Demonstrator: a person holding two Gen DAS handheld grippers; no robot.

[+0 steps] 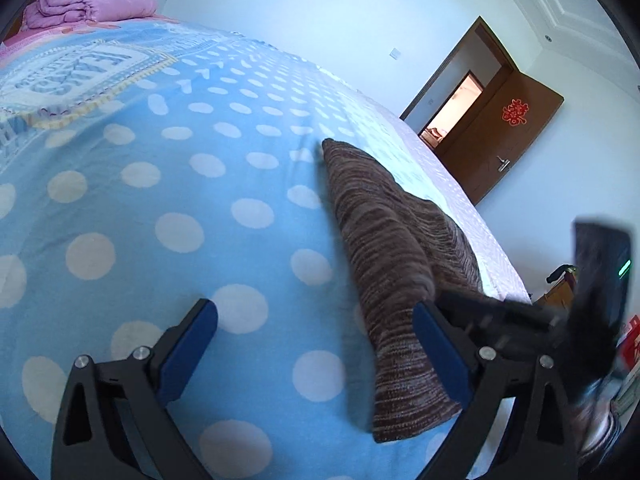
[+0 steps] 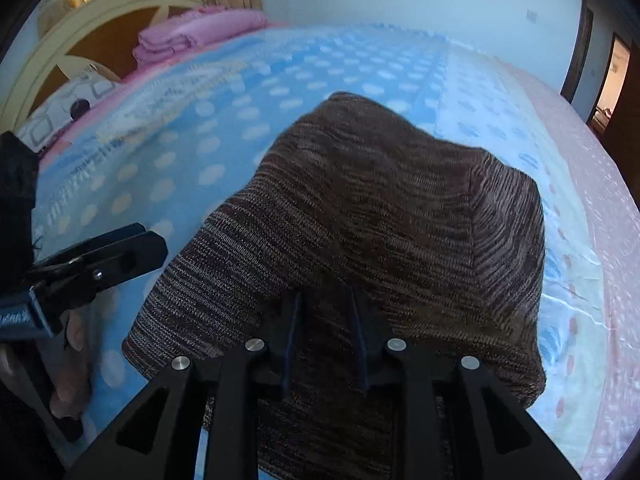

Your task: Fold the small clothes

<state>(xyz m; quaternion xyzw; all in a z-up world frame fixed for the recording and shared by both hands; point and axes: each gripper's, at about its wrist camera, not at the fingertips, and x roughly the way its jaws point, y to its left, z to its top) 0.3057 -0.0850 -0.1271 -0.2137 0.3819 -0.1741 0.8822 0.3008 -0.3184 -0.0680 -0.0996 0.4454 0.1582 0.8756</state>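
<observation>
A brown striped knit garment [image 1: 384,248] lies on the blue blanket with white dots [image 1: 160,184], near the bed's right side. My left gripper [image 1: 316,316] hovers wide open over the blanket, nothing between its blue pads; its right finger overlaps the garment's near edge. In the right wrist view the garment [image 2: 360,200] humps up in front of my right gripper [image 2: 326,320], whose narrow jaws are shut on a fold of the knit. The right gripper [image 1: 480,306] shows blurred beside the left one. The left gripper [image 2: 148,240] appears at the left, a hand [image 2: 68,360] behind it.
A folded pink quilt [image 1: 88,4] and a pillow [image 2: 60,112] sit at the head of the bed by the cream headboard [image 2: 100,12]. The bed's edge [image 1: 480,240] runs just right of the garment. An open brown door [image 1: 500,140] stands beyond it.
</observation>
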